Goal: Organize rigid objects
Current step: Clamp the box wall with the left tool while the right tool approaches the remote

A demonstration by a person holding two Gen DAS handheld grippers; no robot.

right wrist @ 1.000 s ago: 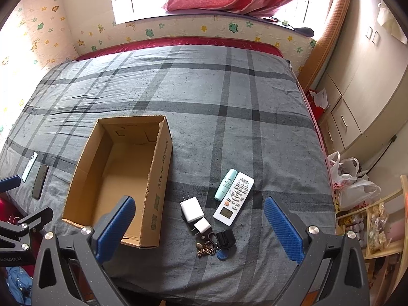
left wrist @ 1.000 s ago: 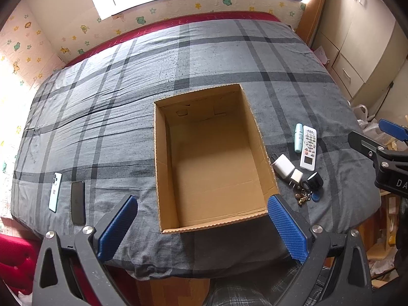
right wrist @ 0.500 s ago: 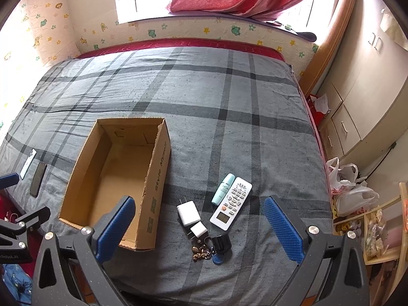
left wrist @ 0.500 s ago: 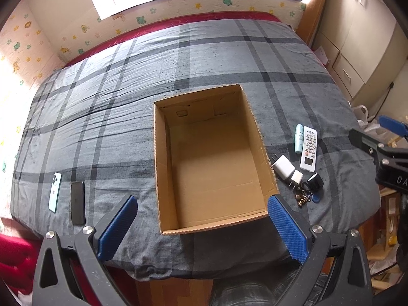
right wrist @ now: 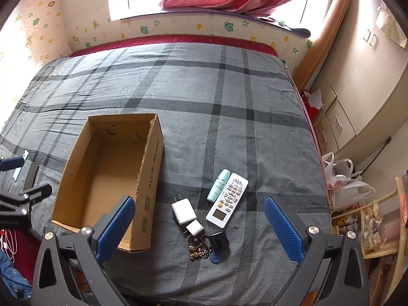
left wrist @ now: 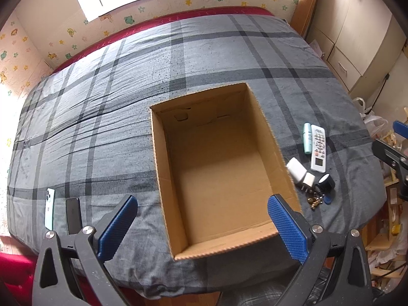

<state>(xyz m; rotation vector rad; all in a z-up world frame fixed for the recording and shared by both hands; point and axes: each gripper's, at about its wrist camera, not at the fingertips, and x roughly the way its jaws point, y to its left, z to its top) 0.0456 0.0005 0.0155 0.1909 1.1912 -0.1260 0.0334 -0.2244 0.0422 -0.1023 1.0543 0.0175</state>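
An empty cardboard box (left wrist: 165, 178) (right wrist: 150, 173) lies open on the grey plaid bed. Right of it lie a white remote (right wrist: 227, 200) (left wrist: 318, 148), a mint bottle (right wrist: 218, 185) (left wrist: 307, 137), two white chargers (right wrist: 183, 211) (right wrist: 195, 228) (left wrist: 295, 169), a black round case (right wrist: 218, 239) (left wrist: 325, 182) and a key bunch (right wrist: 197, 251) (left wrist: 315, 201). Left of the box lie a light-blue phone (left wrist: 49, 208) and a black phone (left wrist: 73, 211). My left gripper (left wrist: 201, 229) hovers open over the box's near end. My right gripper (right wrist: 199, 227) hovers open above the chargers and keys.
The bed's near edge (left wrist: 178, 280) drops off just under both grippers. Cream cabinets (right wrist: 357, 97) and plastic bags (right wrist: 346, 183) stand right of the bed. A wooden shelf (right wrist: 377, 229) sits at the near right. Patterned padding (right wrist: 178, 28) lines the far wall.
The right wrist view has drawn back and up a little, so the small items sit slightly lower and nearer its fingers. The left gripper has barely moved. Both stay open.
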